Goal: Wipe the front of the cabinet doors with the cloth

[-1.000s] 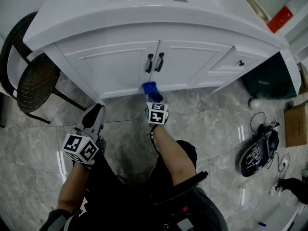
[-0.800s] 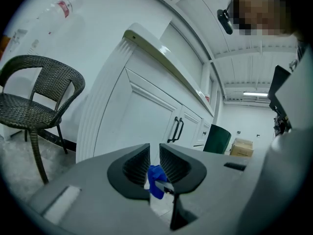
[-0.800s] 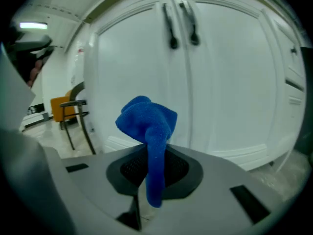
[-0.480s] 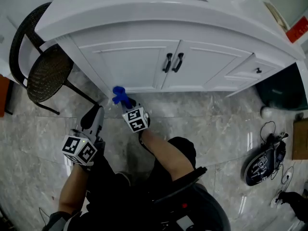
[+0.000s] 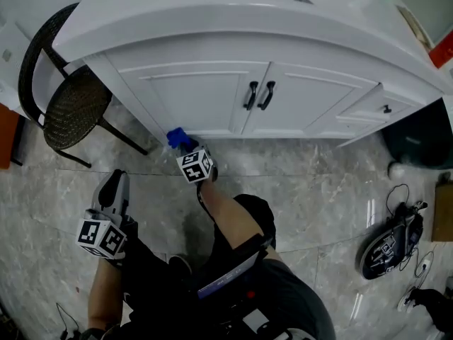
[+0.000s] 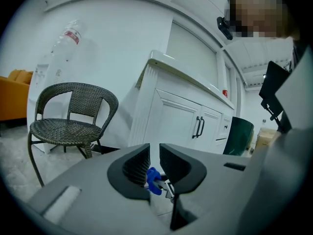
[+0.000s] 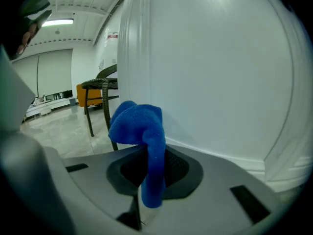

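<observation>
The white cabinet has two doors [image 5: 195, 96] with black handles [image 5: 259, 95] under a white countertop. My right gripper [image 5: 183, 148] is shut on a blue cloth [image 5: 176, 138] and holds it at the bottom left corner of the left door. In the right gripper view the cloth [image 7: 138, 124] droops over the jaws of the right gripper [image 7: 155, 153], close to the white door face [image 7: 220, 72]. Further back on the left, my left gripper [image 5: 115, 184] hangs above the floor. Its jaws stand almost together in the left gripper [image 6: 154, 155], with nothing held, and the cloth [image 6: 153, 180] shows beyond them.
A dark wicker chair [image 5: 67, 105] stands left of the cabinet. A dark green bin [image 5: 425, 137] sits at the cabinet's right end. A helmet with cables [image 5: 386, 243] lies on the marble floor at right. The person's legs fill the lower middle.
My right gripper carried the cloth left along the bottom of the doors, from below the handles to the left corner. My left gripper drew back and to the left.
</observation>
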A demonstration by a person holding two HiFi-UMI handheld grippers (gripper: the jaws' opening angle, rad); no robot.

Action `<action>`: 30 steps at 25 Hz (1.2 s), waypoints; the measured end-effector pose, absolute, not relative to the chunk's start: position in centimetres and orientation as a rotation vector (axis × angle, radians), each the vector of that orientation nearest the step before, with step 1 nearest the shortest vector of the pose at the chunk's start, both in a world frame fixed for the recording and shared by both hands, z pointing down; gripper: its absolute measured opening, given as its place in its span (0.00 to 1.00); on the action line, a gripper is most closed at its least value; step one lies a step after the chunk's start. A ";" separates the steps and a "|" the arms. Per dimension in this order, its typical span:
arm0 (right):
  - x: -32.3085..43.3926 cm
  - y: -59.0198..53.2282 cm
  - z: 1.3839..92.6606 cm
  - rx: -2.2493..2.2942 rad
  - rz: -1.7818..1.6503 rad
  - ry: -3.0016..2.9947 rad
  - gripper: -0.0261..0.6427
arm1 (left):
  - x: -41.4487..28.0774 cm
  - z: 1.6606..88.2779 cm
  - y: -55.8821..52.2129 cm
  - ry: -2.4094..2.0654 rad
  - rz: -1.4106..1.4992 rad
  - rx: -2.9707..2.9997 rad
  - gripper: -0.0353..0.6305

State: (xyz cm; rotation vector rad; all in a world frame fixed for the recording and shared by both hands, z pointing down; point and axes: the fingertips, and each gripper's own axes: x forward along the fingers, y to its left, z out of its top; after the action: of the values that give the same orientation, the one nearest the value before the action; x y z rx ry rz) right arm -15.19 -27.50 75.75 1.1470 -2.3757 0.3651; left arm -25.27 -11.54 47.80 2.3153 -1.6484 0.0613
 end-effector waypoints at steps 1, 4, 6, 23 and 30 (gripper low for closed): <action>-14.0 -27.8 75.8 1.182 0.377 -2.364 0.12 | -24.9 47.9 -11.8 -1.633 0.051 2.323 0.15; -9.8 -28.2 75.8 1.273 0.413 -2.301 0.12 | -22.8 48.1 -12.7 -1.565 0.031 2.365 0.15; -6.7 -28.2 76.1 1.330 0.439 -2.245 0.12 | -21.1 48.1 -13.2 -1.511 0.019 2.397 0.15; 11.9 -23.0 70.4 1.687 0.693 -1.997 0.12 | -10.9 46.4 -15.8 -1.210 -0.083 2.571 0.15; 8.6 -21.7 54.4 1.595 0.762 -2.412 0.12 | -13.1 44.4 -17.1 -1.277 -0.138 2.558 0.15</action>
State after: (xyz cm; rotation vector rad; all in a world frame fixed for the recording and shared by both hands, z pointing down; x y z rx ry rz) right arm 8.56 -21.70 54.38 1.5953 -2.4121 0.7616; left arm -13.14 -17.12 44.37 2.5578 -1.2767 -0.1375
